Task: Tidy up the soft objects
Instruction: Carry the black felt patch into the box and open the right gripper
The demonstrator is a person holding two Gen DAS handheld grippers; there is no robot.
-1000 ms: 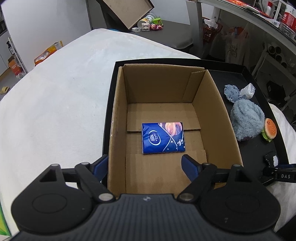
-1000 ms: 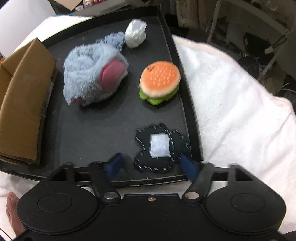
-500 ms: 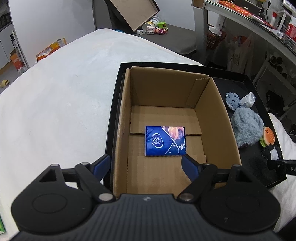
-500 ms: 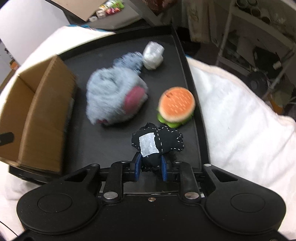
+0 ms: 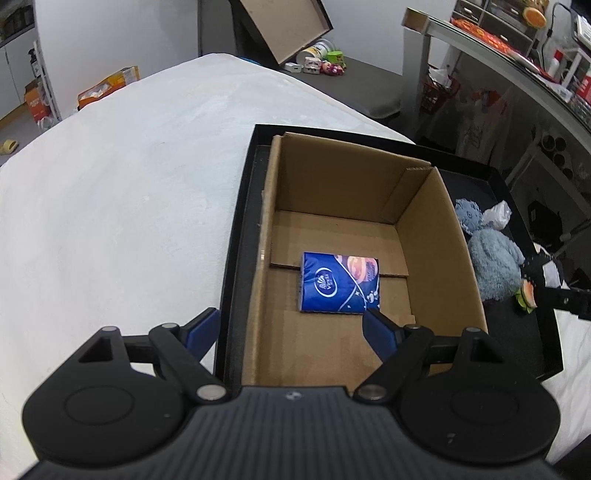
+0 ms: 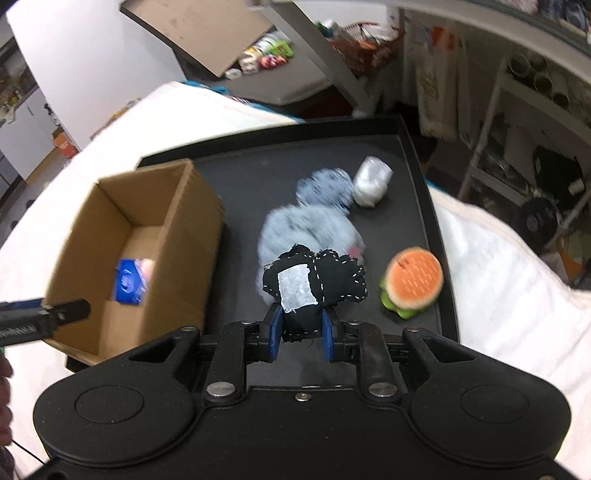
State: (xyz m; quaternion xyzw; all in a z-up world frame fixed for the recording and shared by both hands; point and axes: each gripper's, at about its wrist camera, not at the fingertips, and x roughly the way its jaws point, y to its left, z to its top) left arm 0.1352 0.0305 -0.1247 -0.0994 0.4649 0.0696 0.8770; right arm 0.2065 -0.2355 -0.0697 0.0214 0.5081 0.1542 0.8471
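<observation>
My right gripper (image 6: 300, 328) is shut on a black stitched soft toy (image 6: 314, 286) with a white patch, held up above the black tray (image 6: 243, 177). On the tray lie a grey-blue plush (image 6: 306, 225), a plush hamburger (image 6: 413, 282) and a white crumpled piece (image 6: 371, 181). An open cardboard box (image 5: 436, 236) stands on the tray's left part, with a blue tissue pack (image 5: 338, 282) on its floor. My left gripper (image 5: 291, 328) hangs open over the box's near left corner, nothing between its fingers. In the left wrist view the black toy (image 5: 543, 269) shows at the right, over the grey-blue plush (image 5: 493, 264).
The tray rests on a white cloth-covered surface (image 5: 129, 184) that spreads wide to the left. Beyond it are a leaning brown board (image 5: 284, 26), floor clutter and shelves at the right. A small blue-grey cloth (image 5: 467, 214) lies behind the plush.
My right gripper closed on the black toy and lifted it off the tray, drifting left toward the box. The left gripper stayed open and nearly still.
</observation>
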